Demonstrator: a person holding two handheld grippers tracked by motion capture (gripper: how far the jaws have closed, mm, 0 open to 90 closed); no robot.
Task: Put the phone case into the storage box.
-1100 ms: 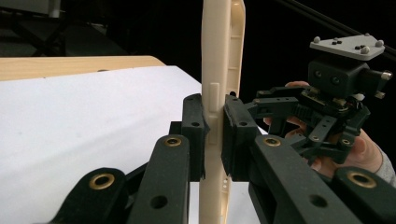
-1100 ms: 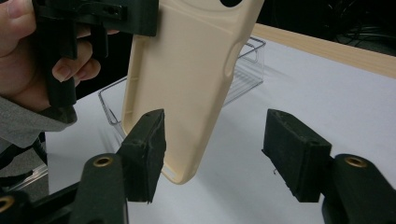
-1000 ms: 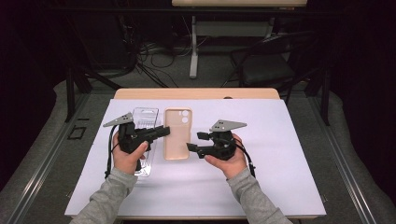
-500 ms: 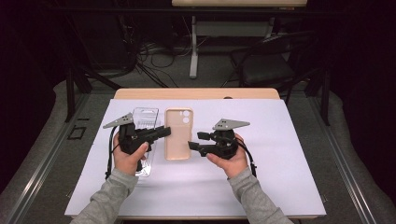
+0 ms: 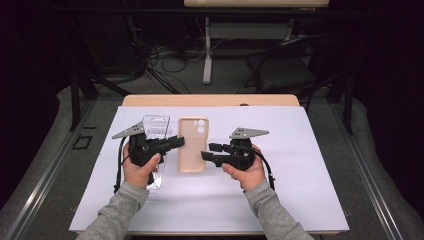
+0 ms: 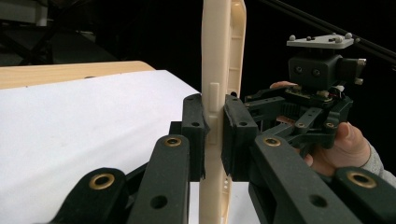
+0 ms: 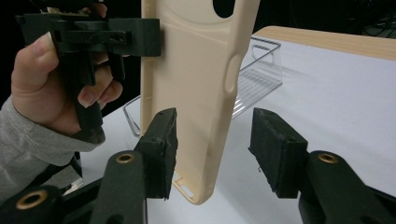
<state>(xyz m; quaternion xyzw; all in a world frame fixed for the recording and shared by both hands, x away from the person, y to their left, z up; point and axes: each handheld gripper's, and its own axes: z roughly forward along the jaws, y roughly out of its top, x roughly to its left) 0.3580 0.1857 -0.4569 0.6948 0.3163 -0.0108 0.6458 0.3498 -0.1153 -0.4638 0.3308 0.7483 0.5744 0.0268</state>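
A beige phone case (image 5: pixel 192 145) is held just above the white sheet, with its camera cutout at the far end. My left gripper (image 5: pixel 179 142) is shut on the case's left long edge; in the left gripper view both pads clamp the rim (image 6: pixel 215 135). My right gripper (image 5: pixel 206 151) reaches in from the right. Its jaws have just been closing and straddle the case (image 7: pixel 196 93). One pad (image 7: pixel 163 144) is close against the case and the other pad (image 7: pixel 275 154) stands clearly apart from it.
A clear plastic package (image 5: pixel 156 127) lies on the white sheet (image 5: pixel 300 165) behind and under my left hand, also seen as clear plastic (image 7: pixel 261 74) beyond the case. The wooden table edge (image 5: pixel 210 100) runs along the back. Chairs and cables fill the dark floor beyond.
The right gripper's jaws have drawn a little closer around the case's edge. Both hands and the case have stayed in place.
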